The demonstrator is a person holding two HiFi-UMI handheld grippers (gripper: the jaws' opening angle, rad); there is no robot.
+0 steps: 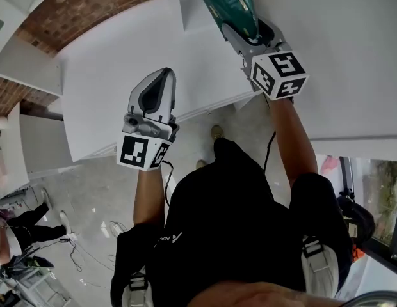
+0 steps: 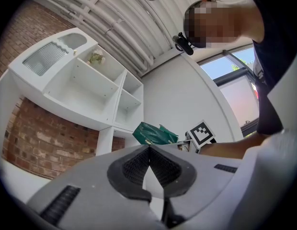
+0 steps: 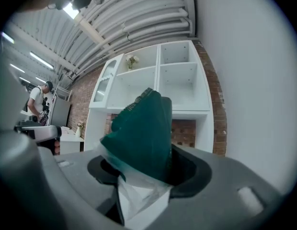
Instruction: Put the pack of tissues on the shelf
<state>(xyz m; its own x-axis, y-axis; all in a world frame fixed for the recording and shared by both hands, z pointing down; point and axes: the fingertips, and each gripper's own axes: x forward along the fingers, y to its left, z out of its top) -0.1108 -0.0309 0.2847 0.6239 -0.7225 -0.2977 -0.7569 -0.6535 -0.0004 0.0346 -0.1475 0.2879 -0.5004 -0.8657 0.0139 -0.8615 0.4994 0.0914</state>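
Observation:
The pack of tissues (image 1: 232,4) is dark green with a clear plastic end. My right gripper (image 1: 242,25) is shut on it and holds it up towards the white shelf unit (image 1: 186,5). In the right gripper view the pack (image 3: 141,131) stands up between the jaws of the right gripper (image 3: 144,169), in front of the shelf's open compartments (image 3: 175,83). My left gripper (image 1: 162,78) hangs lower and to the left, shut with nothing in it. In the left gripper view the left gripper (image 2: 148,150) has its pads meeting at the tips, and the pack (image 2: 155,134) shows beyond them.
A small plant (image 3: 132,60) stands in an upper shelf compartment. A brick wall (image 1: 77,8) lies behind the shelf unit. White panels (image 1: 121,75) run below the grippers. A person (image 1: 25,219) stands at the lower left, with cables (image 1: 77,248) on the floor nearby.

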